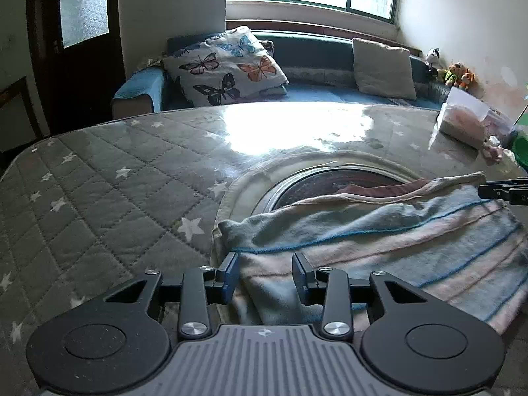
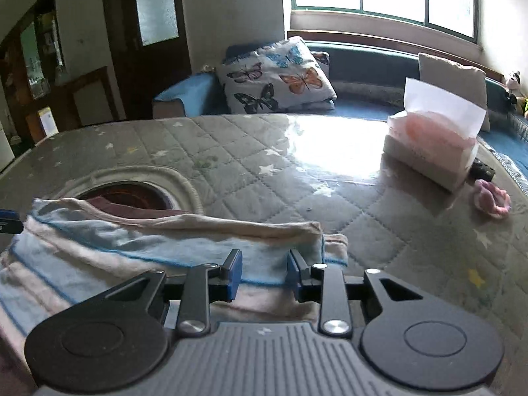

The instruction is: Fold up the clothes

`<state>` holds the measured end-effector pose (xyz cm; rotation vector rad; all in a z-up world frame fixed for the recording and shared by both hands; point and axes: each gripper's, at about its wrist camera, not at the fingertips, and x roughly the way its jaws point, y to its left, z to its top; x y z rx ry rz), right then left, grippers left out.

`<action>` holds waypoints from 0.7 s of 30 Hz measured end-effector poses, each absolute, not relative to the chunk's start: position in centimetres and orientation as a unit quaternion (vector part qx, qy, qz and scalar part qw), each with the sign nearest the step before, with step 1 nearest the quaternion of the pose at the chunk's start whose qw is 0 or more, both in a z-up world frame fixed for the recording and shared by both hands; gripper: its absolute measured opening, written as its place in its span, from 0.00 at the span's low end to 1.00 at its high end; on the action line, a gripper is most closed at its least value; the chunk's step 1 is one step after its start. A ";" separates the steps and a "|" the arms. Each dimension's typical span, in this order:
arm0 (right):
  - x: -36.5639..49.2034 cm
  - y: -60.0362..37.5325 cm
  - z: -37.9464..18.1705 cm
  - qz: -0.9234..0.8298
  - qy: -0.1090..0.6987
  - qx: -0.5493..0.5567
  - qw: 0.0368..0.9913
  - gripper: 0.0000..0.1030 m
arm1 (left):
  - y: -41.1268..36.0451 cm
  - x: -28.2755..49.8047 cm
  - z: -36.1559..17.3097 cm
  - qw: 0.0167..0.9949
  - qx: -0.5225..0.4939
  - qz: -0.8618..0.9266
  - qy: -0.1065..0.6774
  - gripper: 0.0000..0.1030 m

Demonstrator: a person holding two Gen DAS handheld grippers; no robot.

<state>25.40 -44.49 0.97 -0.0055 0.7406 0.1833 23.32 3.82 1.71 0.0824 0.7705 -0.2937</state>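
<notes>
A folded garment with pale blue and pink stripes (image 1: pixel 379 241) lies on the quilted grey table cover (image 1: pixel 99 198). My left gripper (image 1: pixel 265 272) is open, its fingers either side of the garment's near left corner. My right gripper (image 2: pixel 264 272) is open over the garment (image 2: pixel 132 250) near its right end, fingers apart above the blue hem. The right gripper's tips show at the right edge of the left wrist view (image 1: pixel 505 191). A cream and maroon layer lies under the striped one.
A round dark opening with a cream rim (image 2: pixel 132 191) sits in the table behind the garment. A tissue box (image 2: pixel 432 151) and a pink scrunchie (image 2: pixel 491 201) lie at the right. A blue sofa with a butterfly pillow (image 1: pixel 224 66) stands beyond the table.
</notes>
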 end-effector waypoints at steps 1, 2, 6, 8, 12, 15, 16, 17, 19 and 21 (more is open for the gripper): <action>25.8 -44.6 0.8 0.086 0.363 -0.003 0.928 0.29 | 3.8 23.7 1.5 0.915 0.039 -0.139 0.377 0.33; 26.0 -44.7 0.6 0.083 0.364 -0.002 0.928 0.29 | 3.9 24.0 1.3 0.914 0.038 -0.136 0.380 0.32; 26.2 -45.0 0.8 0.084 0.360 0.001 0.929 0.29 | 4.2 24.8 1.5 0.918 0.019 -0.131 0.373 0.31; 26.4 -44.9 0.8 0.086 0.358 -0.003 0.930 0.30 | 4.0 25.2 1.6 0.919 0.019 -0.132 0.370 0.31; 26.8 -45.0 0.3 0.083 0.360 -0.005 0.929 0.30 | 3.3 26.4 1.0 0.921 0.038 -0.119 0.369 0.31; 26.7 -45.1 0.3 0.082 0.359 -0.003 0.930 0.30 | 3.7 26.8 0.7 0.922 0.041 -0.102 0.372 0.31; 26.7 -45.0 0.3 0.082 0.359 -0.005 0.930 0.30 | 4.0 26.7 0.7 0.922 0.040 -0.099 0.371 0.31; 26.7 -45.0 0.4 0.082 0.359 -0.006 0.930 0.30 | 4.3 26.6 0.6 0.923 0.038 -0.096 0.371 0.32; 26.6 -44.9 0.4 0.081 0.359 -0.009 0.930 0.30 | 4.6 26.5 0.4 0.923 0.033 -0.095 0.371 0.33; 26.5 -44.8 0.5 0.081 0.359 -0.012 0.930 0.30 | 4.7 26.4 0.5 0.923 0.030 -0.094 0.373 0.34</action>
